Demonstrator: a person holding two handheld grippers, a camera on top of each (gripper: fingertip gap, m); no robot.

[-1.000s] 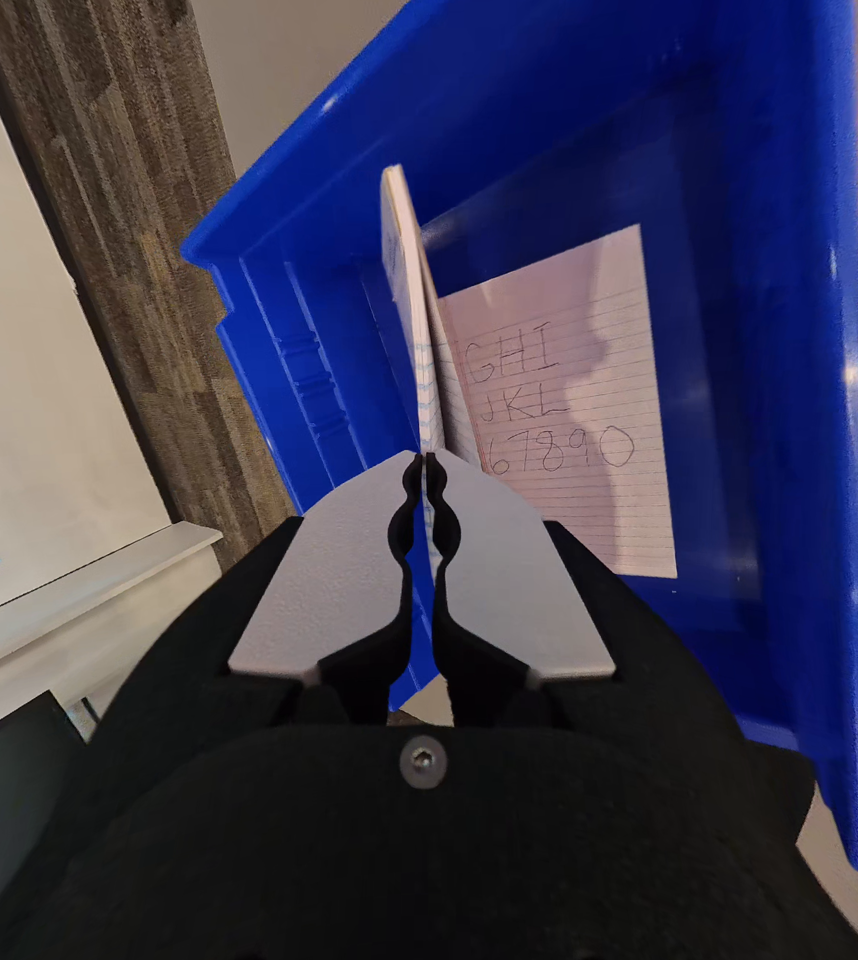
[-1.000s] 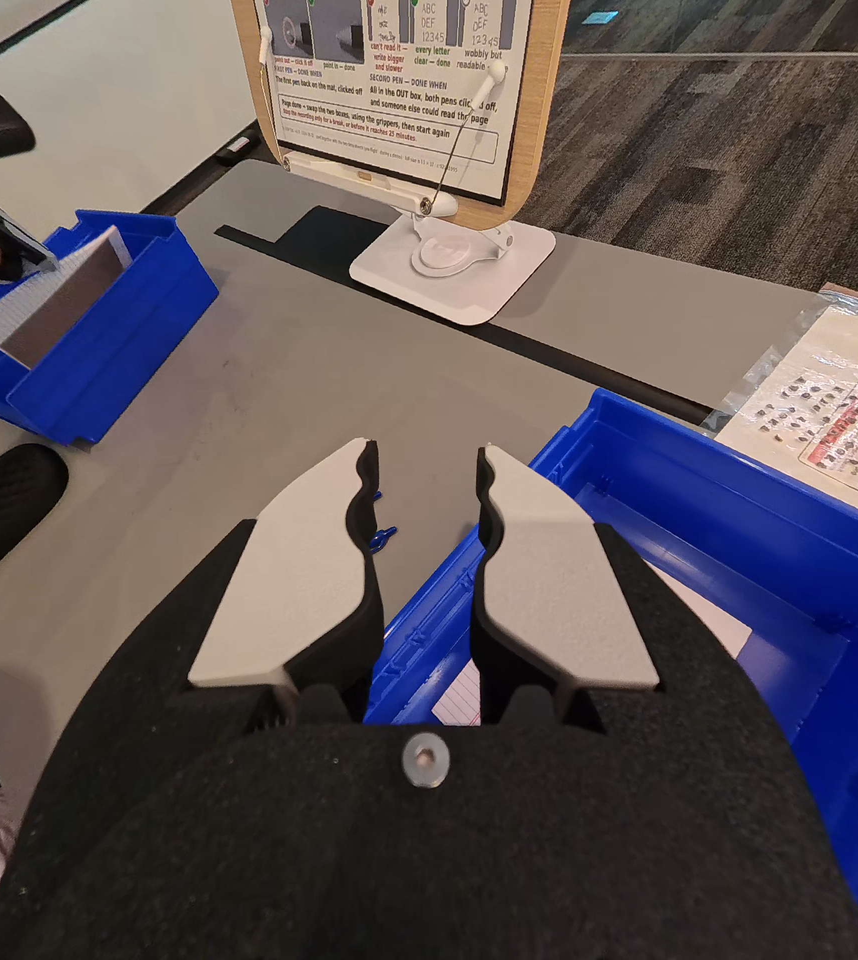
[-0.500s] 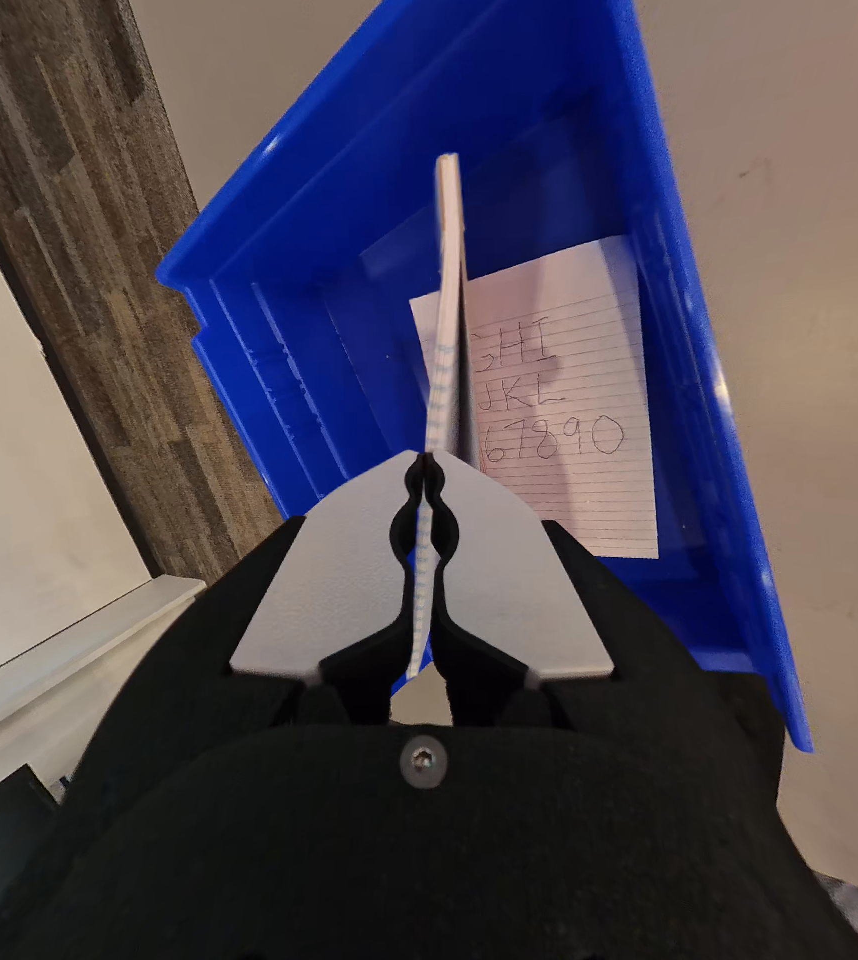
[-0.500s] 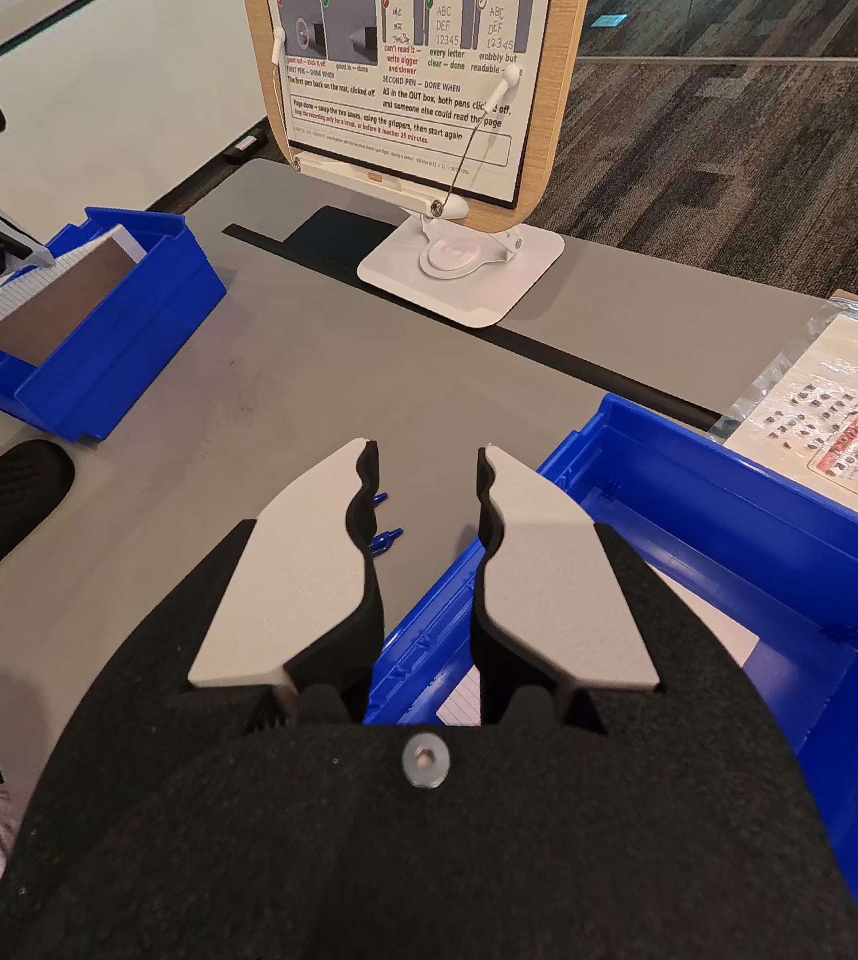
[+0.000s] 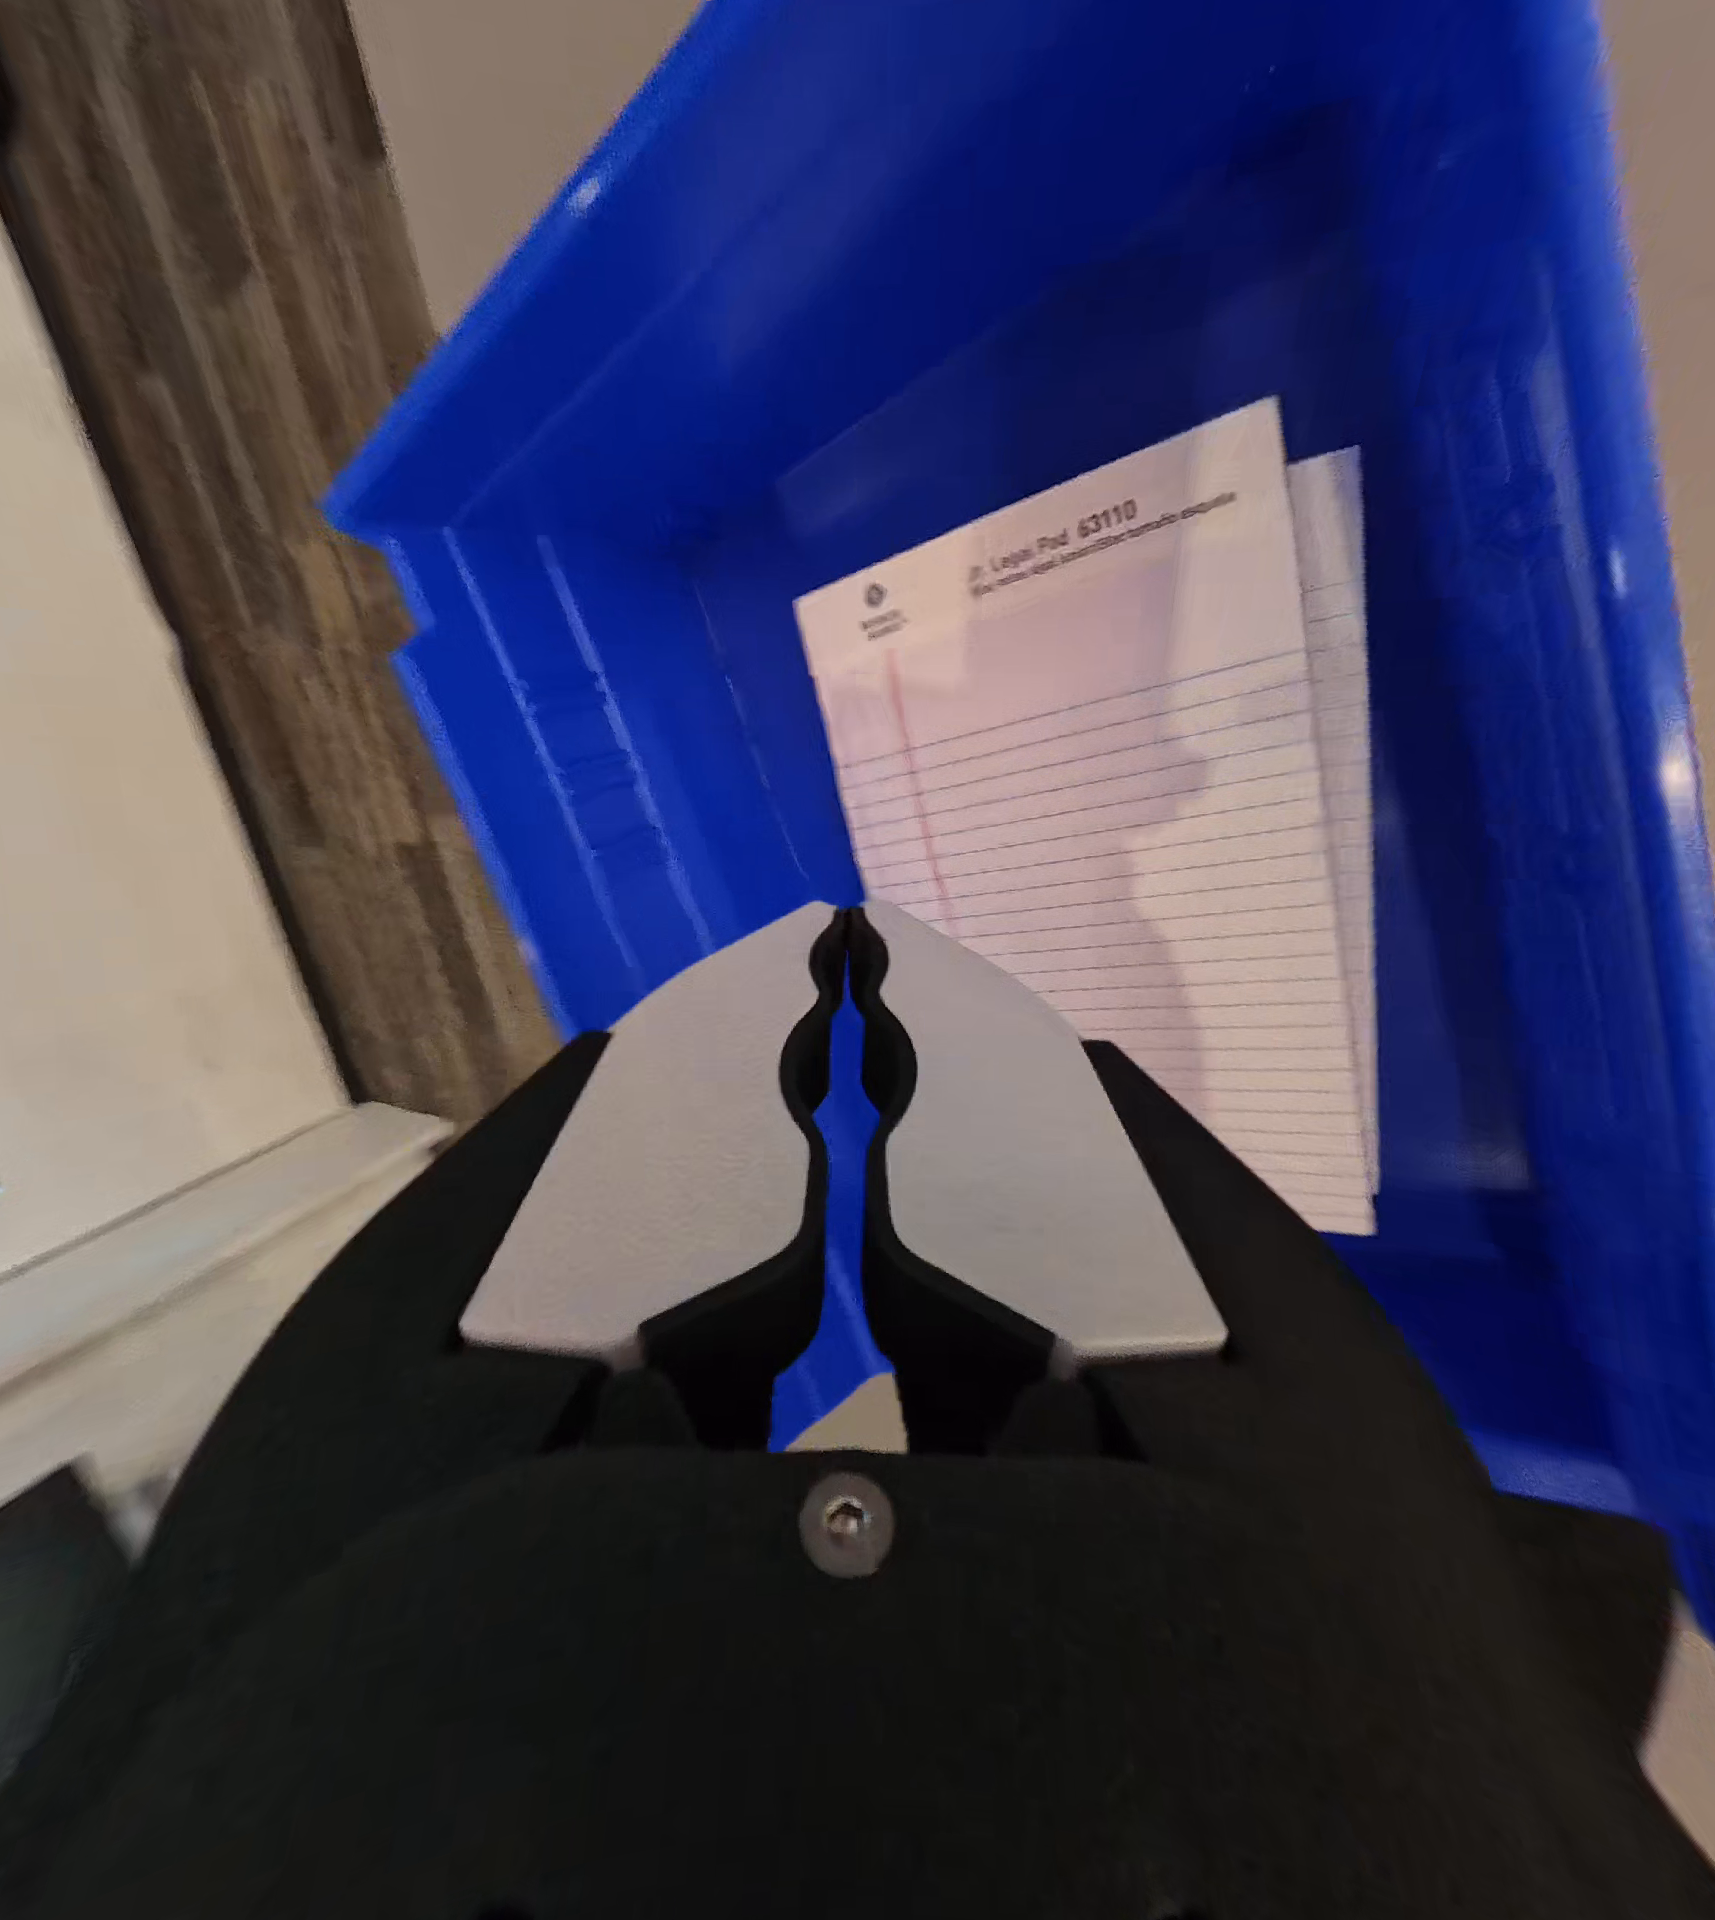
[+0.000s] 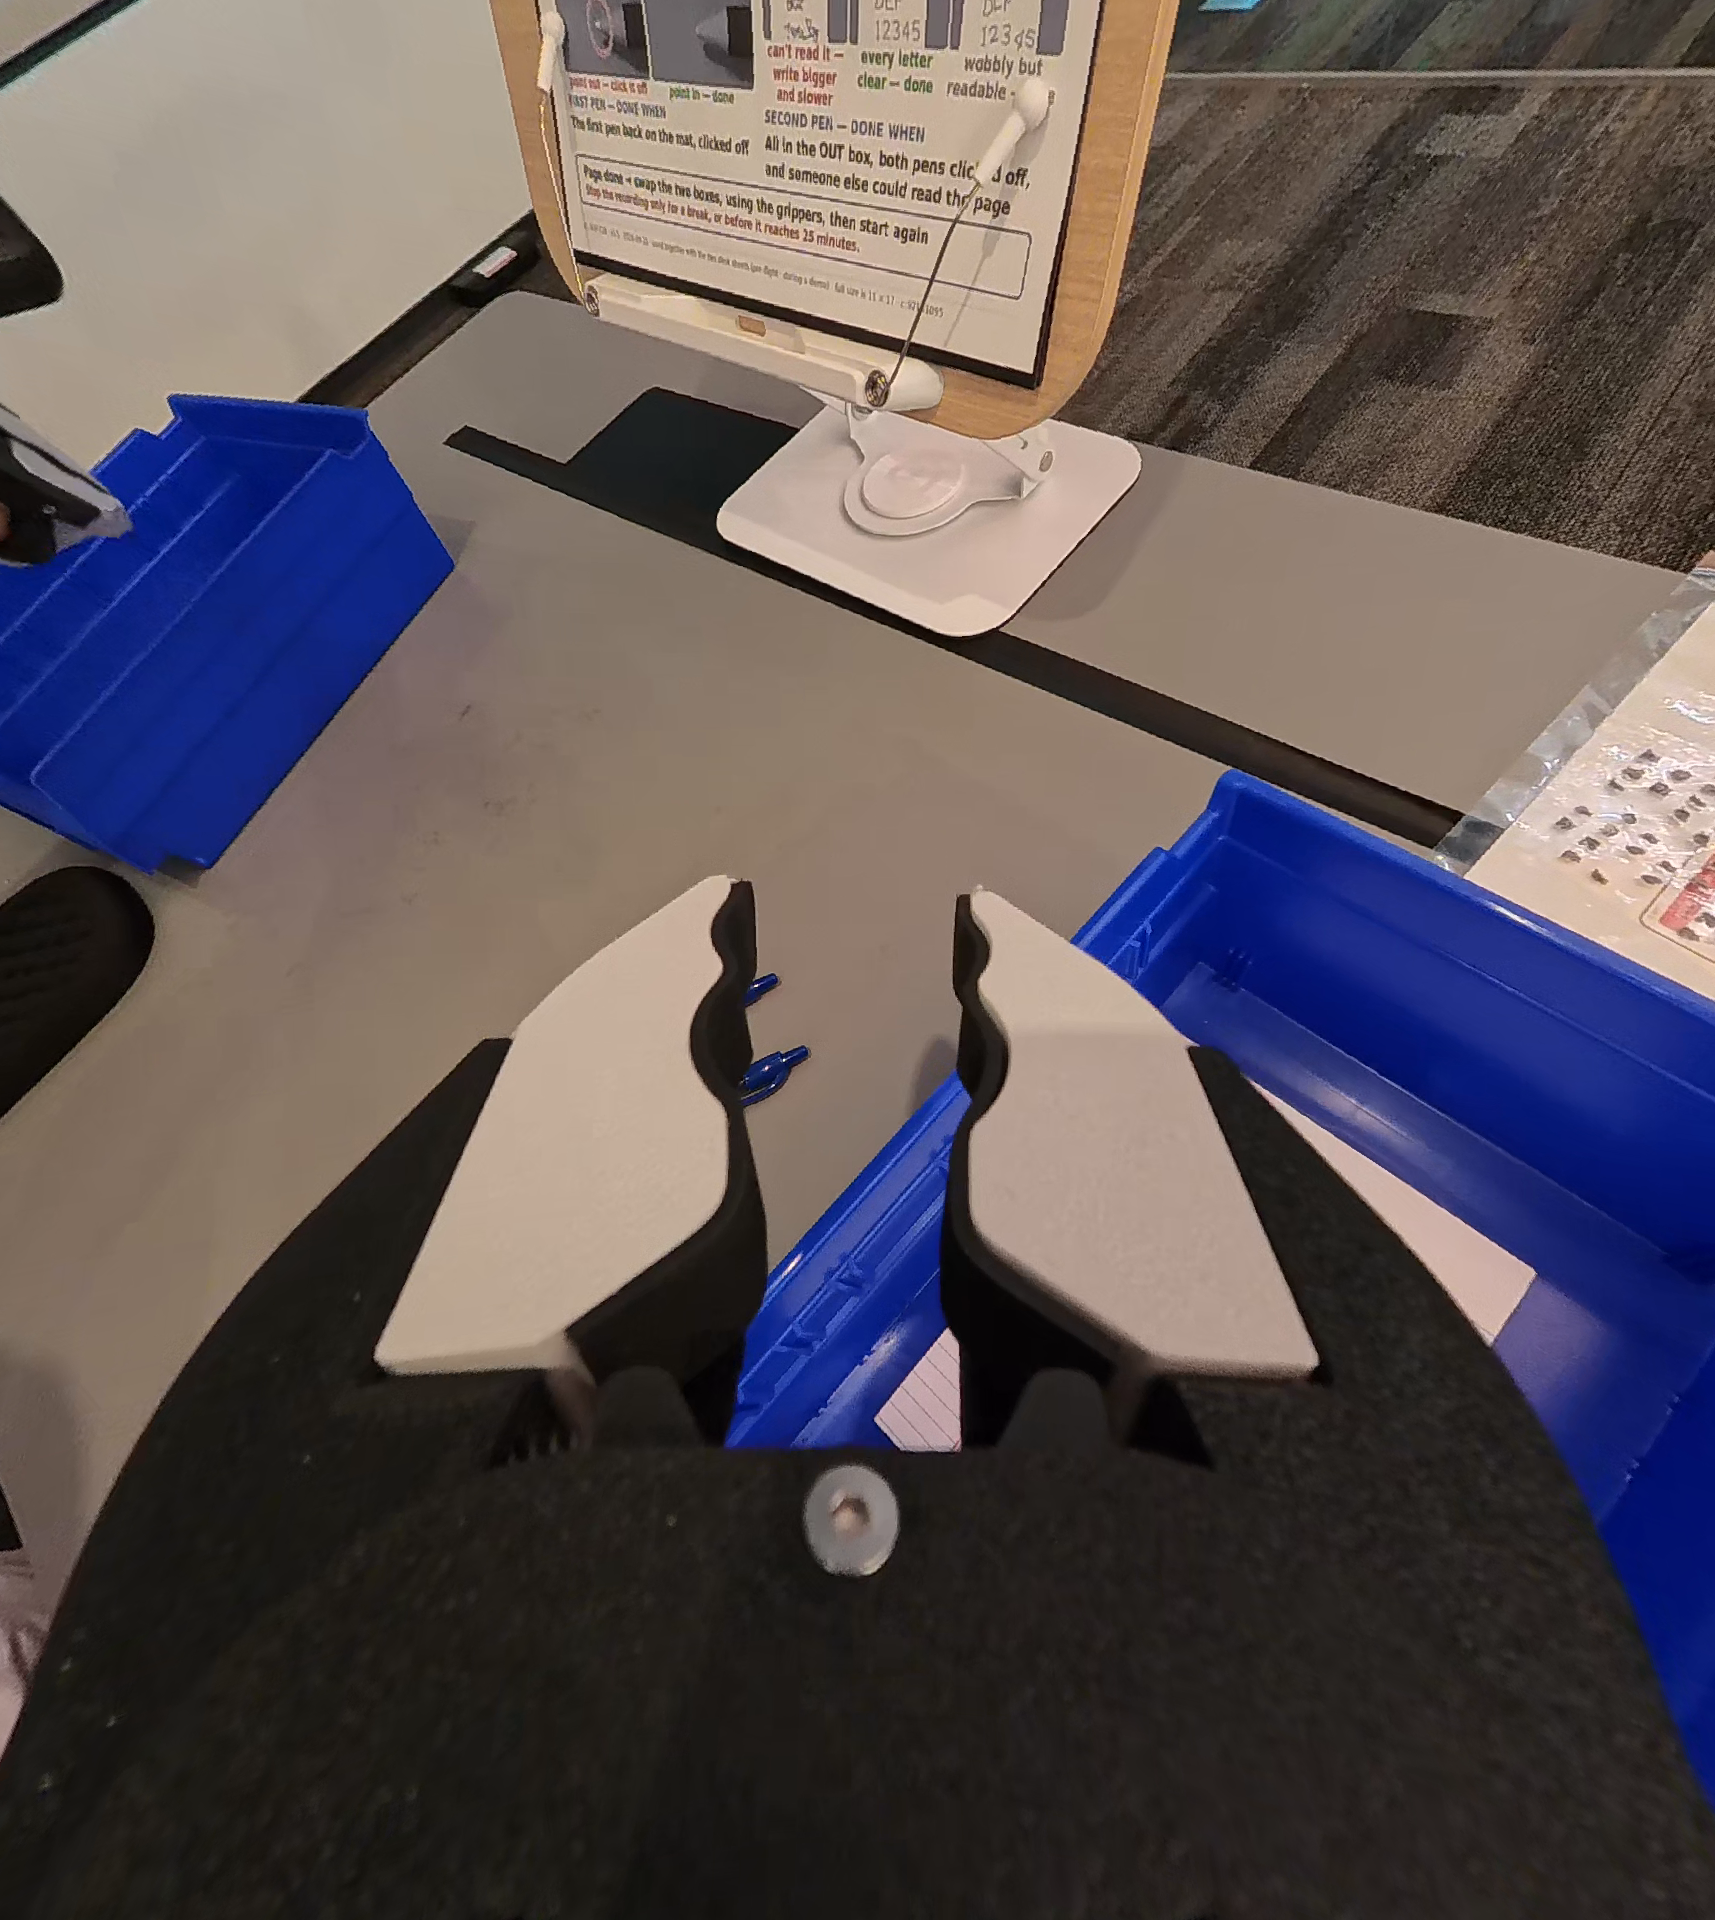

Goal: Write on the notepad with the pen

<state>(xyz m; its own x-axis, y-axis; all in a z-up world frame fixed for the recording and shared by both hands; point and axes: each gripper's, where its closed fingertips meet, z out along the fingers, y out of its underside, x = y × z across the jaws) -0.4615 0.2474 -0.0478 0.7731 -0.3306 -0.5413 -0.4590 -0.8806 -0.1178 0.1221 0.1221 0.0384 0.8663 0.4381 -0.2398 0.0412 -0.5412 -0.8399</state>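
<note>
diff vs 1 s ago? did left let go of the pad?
Yes. The left gripper held the notepad on edge over the left bin; now the pad lies flat inside, face up, over the written sheet. Jaws are closed on nothing. Unchanged: right gripper open above the pens, beside the right bin.

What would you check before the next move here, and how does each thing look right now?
1. Left gripper empty: ok, jaws shut on nothing.
2. Notepad lying flat, blank page up: ok, inside the blue bin.
3. Right gripper open for a pen: ok.
4. Pens located: ok, two blue ends show on the table, the rest hidden behind its finger.
5. Pen tip clicked out: cannot tell.
</note>
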